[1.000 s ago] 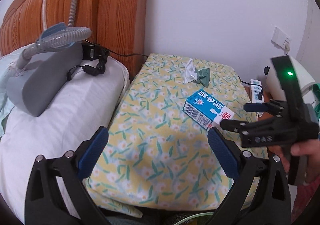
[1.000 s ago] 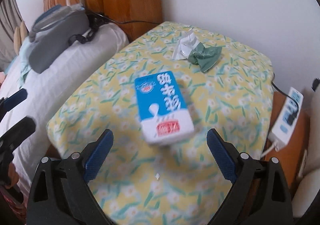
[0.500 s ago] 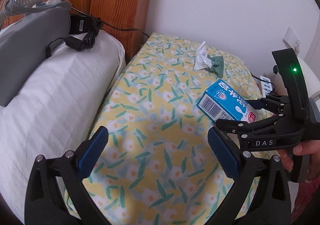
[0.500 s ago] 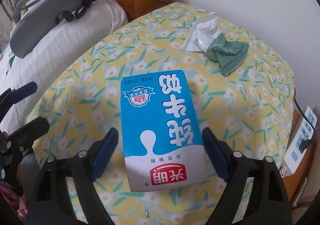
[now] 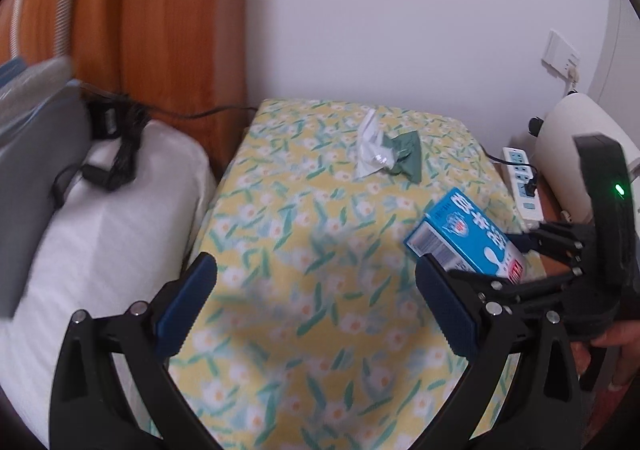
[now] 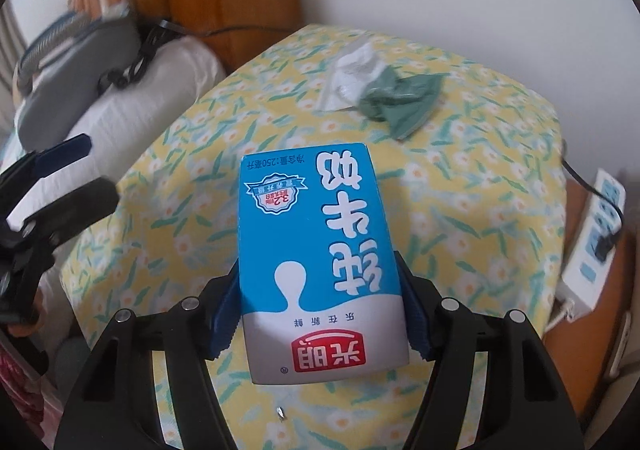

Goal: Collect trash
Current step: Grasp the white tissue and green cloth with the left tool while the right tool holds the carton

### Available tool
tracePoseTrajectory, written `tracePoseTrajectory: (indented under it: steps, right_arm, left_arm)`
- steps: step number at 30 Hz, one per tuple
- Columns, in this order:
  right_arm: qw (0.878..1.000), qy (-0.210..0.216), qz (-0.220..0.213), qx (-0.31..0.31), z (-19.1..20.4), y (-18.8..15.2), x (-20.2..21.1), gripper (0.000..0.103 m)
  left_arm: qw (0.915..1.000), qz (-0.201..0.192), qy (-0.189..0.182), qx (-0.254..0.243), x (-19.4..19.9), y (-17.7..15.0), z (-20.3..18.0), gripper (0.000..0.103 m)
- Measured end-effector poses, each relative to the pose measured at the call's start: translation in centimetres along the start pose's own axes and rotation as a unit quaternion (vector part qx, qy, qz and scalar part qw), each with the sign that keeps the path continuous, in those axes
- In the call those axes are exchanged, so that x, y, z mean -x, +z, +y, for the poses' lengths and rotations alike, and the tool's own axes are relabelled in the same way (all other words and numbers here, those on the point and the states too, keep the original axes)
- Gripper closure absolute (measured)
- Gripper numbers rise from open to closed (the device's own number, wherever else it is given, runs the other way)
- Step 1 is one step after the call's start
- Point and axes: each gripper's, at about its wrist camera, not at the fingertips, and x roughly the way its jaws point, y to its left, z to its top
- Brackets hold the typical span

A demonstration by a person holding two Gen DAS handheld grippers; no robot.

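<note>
Blue-and-white carton (image 6: 320, 262) lying flat between right gripper (image 6: 320, 324) jaws, jaws closing, pads touching its sides. Red logo reading 光明, big 纯牛奶, "250毫升". Left gripper (image 5: 316, 306) gaping wide, holding nothing, carton lying right of its jaws.

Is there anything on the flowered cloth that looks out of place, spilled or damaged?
Two things look like litter: a blue milk carton lying flat, now between the closing right tongs, and a crumpled white-and-green wrapper near the wall. Nothing appears spilled, and the carton seems undamaged.
</note>
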Motion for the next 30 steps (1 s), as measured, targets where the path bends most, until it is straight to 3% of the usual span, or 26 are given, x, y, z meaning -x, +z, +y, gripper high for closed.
tracePoseTrajectory:
  steps: [5, 12, 23, 30]
  right_arm:
    - [0.997, 0.015, -0.039, -0.061, -2.4, -1.9, 2.2, 0.036]
    - [0.991, 0.041, -0.075, -0.103, -5.2, -3.6, 3.5, 0.035]
    - [0.987, 0.069, -0.084, -0.118, -7.2, -4.4, 2.9, 0.035]
    - [0.986, 0.084, -0.087, -0.114, -7.0, -4.0, 3.4, 0.035]
  left_arm:
    - [0.9991, 0.0, -0.032, -0.028, -3.3, 4.7, -2.4, 0.008]
    - [0.9957, 0.049, -0.062, -0.047, -10.8, 9.3, -5.8, 0.008]
    - [0.9949, 0.091, -0.028, -0.032, -17.3, 11.2, -7.8, 0.008]
    - [0.9914, 0.121, -0.05, -0.005, -18.1, 12.8, -6.3, 0.008]
